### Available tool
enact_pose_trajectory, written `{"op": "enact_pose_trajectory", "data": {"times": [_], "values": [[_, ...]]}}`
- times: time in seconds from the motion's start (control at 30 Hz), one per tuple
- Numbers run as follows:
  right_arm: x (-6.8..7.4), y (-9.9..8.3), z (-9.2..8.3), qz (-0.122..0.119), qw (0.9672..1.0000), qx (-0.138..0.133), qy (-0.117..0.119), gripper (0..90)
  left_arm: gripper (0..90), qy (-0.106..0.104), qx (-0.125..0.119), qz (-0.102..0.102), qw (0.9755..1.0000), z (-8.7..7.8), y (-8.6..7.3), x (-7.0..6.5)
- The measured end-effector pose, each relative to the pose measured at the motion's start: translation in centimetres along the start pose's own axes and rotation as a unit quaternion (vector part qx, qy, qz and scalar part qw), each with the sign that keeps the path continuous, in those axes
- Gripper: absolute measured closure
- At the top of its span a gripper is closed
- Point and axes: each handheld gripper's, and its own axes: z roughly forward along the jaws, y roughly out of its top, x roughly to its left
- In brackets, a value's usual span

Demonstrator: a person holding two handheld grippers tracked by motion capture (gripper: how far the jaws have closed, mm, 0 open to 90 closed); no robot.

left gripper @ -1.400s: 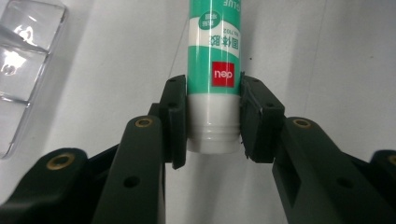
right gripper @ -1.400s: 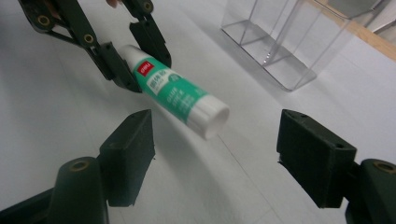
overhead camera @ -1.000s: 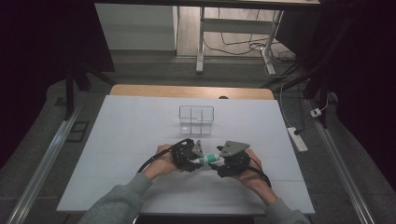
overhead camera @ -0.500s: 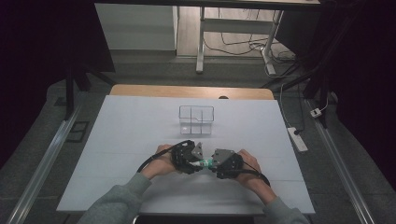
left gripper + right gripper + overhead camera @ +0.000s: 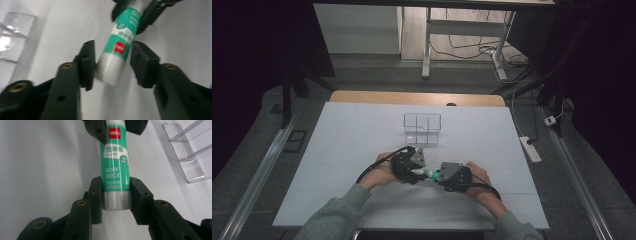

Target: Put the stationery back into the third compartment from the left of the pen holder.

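Near the front edge of the white surface [image 5: 337,150], two hands hold the two grippers tip to tip, with a glue stick [image 5: 428,173] between them. The left gripper [image 5: 418,171] has its jaws around the white end of the stick. In the left gripper view, one jaw touches the glue stick [image 5: 117,47] and the other jaw shows a small gap, so the jaws are not pressed on it. The right gripper [image 5: 436,175] holds the other end. In the right gripper view, both jaws press on the glue stick [image 5: 116,170] at its green label, just above the grey end. The stick lies almost level, a little above the surface, between the two hands. Farther back, near the middle of the surface, stands a clear plastic organizer [image 5: 422,127] with compartments, well apart from the grippers.
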Motion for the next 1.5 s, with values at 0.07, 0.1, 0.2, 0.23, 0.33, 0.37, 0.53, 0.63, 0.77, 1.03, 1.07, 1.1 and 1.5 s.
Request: {"op": "enact_pose_trajectory", "data": {"times": [0.07, 0.1, 0.2, 0.23, 0.33, 0.37, 0.53, 0.63, 0.77, 1.03, 1.07, 1.1, 1.5], "values": [[-0.2, -0.1, -0.2, 0.006, 1.0000, 0.002, -0.004, 65.0, 44.3, 0.015, -0.012, -0.016, 0.9997, -0.2, -0.1, 0.1], [-0.4, -0.3, -0.3, 0.014, 0.9999, -0.003, -0.003, 65.0, 41.6, 0.019, -0.022, -0.029, 0.9992, -0.4, -0.1, 0.2], [-0.7, -0.5, -0.5, 0.024, 0.9996, -0.013, -0.010, 65.0, 36.8, 0.018, -0.049, -0.057, 0.9970, -0.9, -0.4, 0.6], [-0.8, -0.6, -0.6, 0.029, 0.9994, -0.017, -0.012, 65.0, 36.1, 0.014, -0.058, -0.069, 0.9958, -1.1, -0.6, 0.8], [-1.0, -0.7, -1.0, 0.039, 0.9986, -0.029, -0.020, 65.1, 34.3, 0.007, -0.081, -0.100, 0.9917, -1.5, -1.2, 1.1], [-1.0, -0.7, -1.0, 0.044, 0.9981, -0.037, -0.024, 65.0, 33.4, 0.005, -0.084, -0.109, 0.9905, -1.6, -1.5, 1.2], [-1.3, -0.9, -1.4, 0.058, 0.9963, -0.049, -0.040, 65.0, 31.1, 0.001, -0.103, -0.151, 0.9832, -1.8, -3.2, 1.5], [-1.4, -0.9, -1.5, 0.066, 0.9952, -0.058, -0.043, 65.1, 31.1, -0.004, -0.118, -0.170, 0.9784, -1.9, -3.9, 1.8], [-1.5, -1.0, -1.7, 0.072, 0.9939, -0.069, -0.046, 65.0, 30.5, -0.009, -0.133, -0.183, 0.9740, -1.9, -4.1, 1.9], [-1.5, -1.1, -1.8, 0.088, 0.9910, -0.086, -0.053, 65.0, 27.7, -0.025, -0.147, -0.210, 0.9664, -1.3, -4.1, 1.8], [-1.5, -1.1, -1.8, 0.089, 0.9906, -0.088, -0.054, 65.0, 27.5, -0.029, -0.151, -0.214, 0.9646, -1.3, -4.1, 1.8], [-1.6, -1.1, -1.9, 0.090, 0.9902, -0.090, -0.056, 65.0, 27.6, -0.033, -0.156, -0.218, 0.9629, -1.3, -4.2, 1.9], [-1.2, -0.8, -1.7, 0.100, 0.9859, -0.121, -0.057, 65.0, 29.9, -0.065, -0.209, -0.248, 0.9436, -0.9, -3.8, 2.1]]}}
